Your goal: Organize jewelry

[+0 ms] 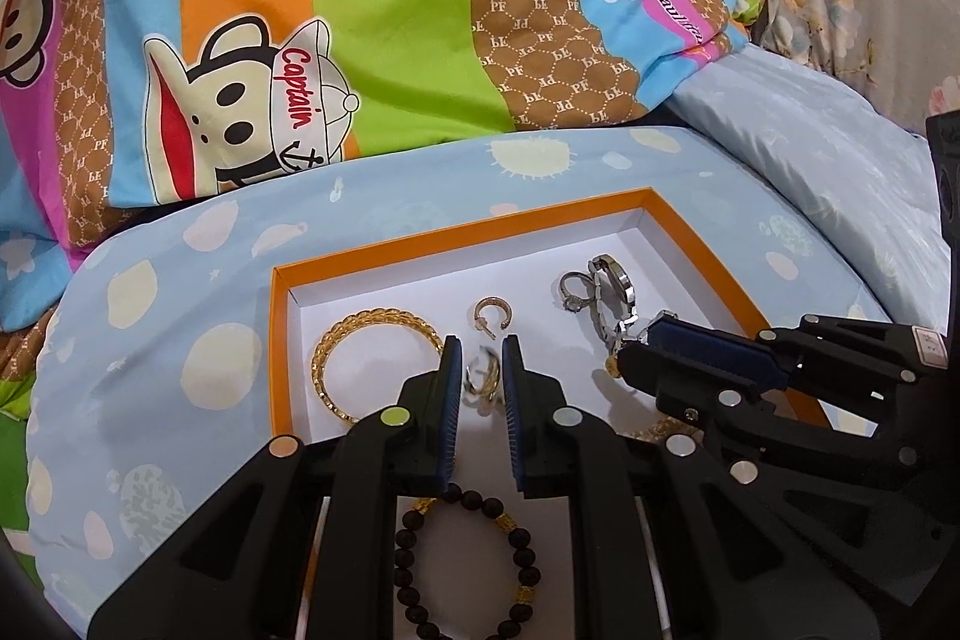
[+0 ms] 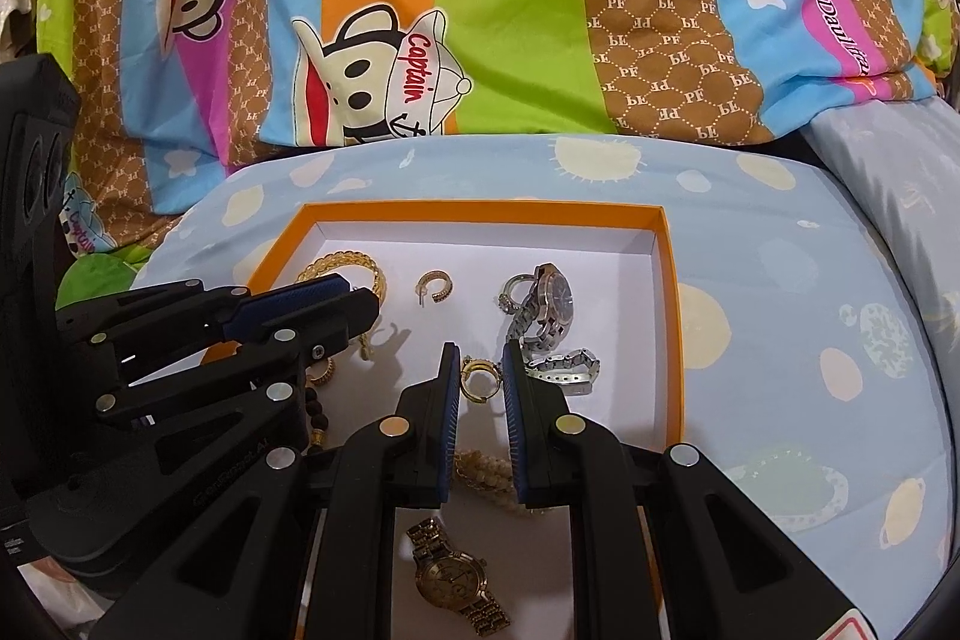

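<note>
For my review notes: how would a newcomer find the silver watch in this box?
Start at the orange-rimmed box on the pale blue spotted bedding. In its far right part lies the silver watch, grey dial, metal link band, a silver ring touching it. The other watch, nearer the camera, is gold.

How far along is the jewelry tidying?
Most pieces already lie in the box: bangle, watch, beads. In hand: the left gripper pinches a hoop, the right gripper a gold hoop. Left: setting both down, perhaps as a pair.
</note>
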Demonstrator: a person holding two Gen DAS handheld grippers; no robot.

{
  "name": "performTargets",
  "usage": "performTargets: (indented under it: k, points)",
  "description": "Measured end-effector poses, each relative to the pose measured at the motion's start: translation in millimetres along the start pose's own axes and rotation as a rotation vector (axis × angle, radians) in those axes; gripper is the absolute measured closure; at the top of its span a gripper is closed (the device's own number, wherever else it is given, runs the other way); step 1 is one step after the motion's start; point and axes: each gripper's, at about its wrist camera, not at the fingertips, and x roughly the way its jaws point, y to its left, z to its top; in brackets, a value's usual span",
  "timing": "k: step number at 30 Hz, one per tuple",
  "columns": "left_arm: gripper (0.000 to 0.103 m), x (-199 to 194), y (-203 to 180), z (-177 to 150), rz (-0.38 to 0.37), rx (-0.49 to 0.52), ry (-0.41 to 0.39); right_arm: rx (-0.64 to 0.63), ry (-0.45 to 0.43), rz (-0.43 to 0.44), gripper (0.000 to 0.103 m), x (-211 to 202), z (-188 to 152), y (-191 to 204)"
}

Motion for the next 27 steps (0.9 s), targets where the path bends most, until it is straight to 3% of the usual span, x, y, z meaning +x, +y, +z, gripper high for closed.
performTargets:
  k: [5,11,27]
  points:
    - [0.089,0,1,0,-0.004,-0.005,0.006,-0.006,0.004,0.002,0.089,2,-1,1]
    - [0.070,-2,6,1,0.001,-0.030,-0.005,0.000,-0.018,-0.004,0.088,-2,0,-1]
    - [0.070,-24,6,0,0.041,-0.040,-0.061,-0.015,-0.072,-0.056,0.085,-29,-6,9]
